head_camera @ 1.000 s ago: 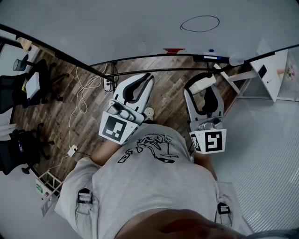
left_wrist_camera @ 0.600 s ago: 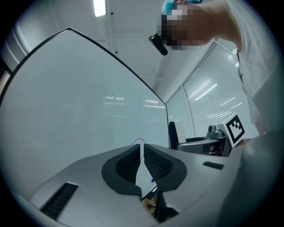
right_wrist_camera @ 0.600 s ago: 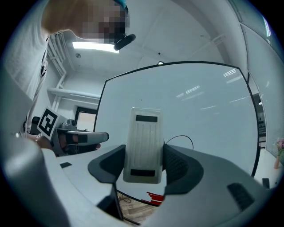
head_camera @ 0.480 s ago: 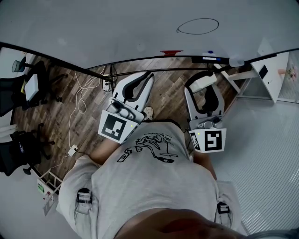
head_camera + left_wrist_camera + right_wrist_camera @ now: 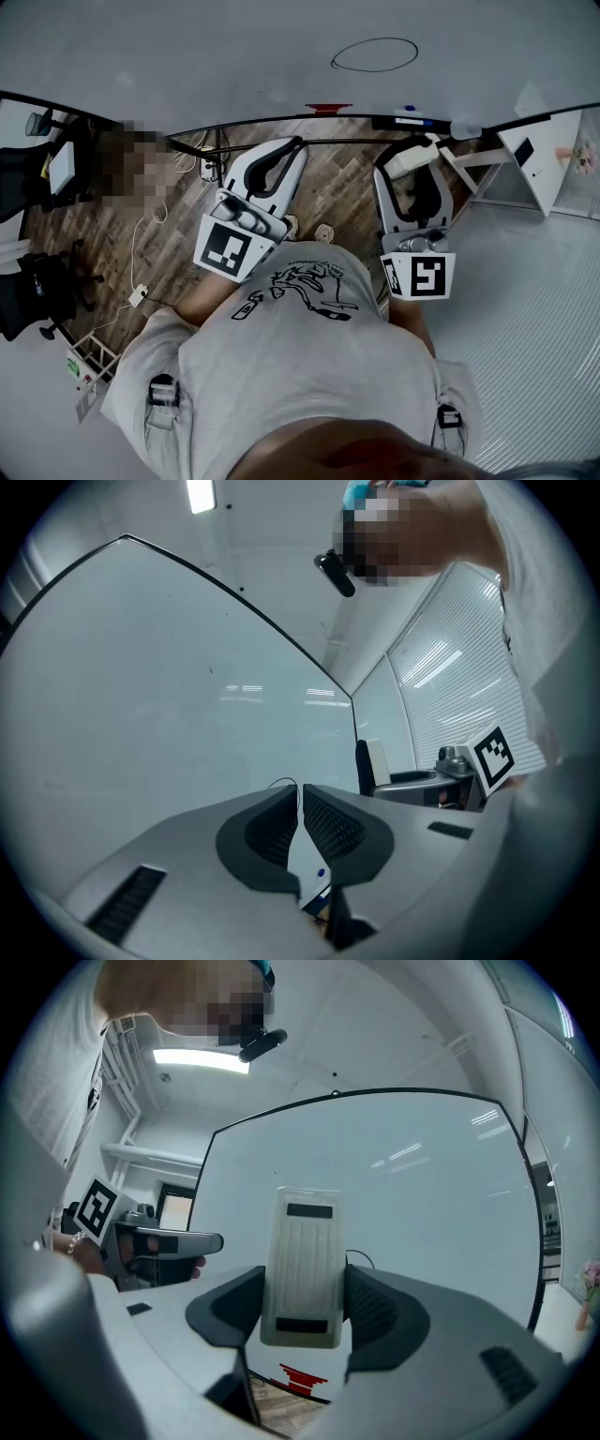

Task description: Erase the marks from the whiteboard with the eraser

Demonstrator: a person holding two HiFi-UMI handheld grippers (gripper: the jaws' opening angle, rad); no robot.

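Head view, left to right: black office chairs (image 5: 37,281) stand on the wood-plank floor (image 5: 178,216) at the far left, with a white cable (image 5: 141,248) trailing beside them. The left gripper (image 5: 292,148) is raised toward the whiteboard (image 5: 234,56); in the left gripper view its jaws are drawn together with only a thin slit between the ribbed pads (image 5: 328,822) and nothing held in them. Centre: the person's grey printed shirt (image 5: 309,356) fills the lower field. On the board, above and between the two grippers, a single dark oval mark (image 5: 374,54) is drawn. On the ledge at the board's lower edge lie a red object (image 5: 328,108) and a blue-capped marker (image 5: 410,116). The right gripper (image 5: 412,157) is clamped on the white eraser (image 5: 409,162); in the right gripper view the eraser (image 5: 302,1260) stands upright between the two pads, pinched at its lower half, facing the board but apart from it and below the mark. Far right: a white table (image 5: 548,150).
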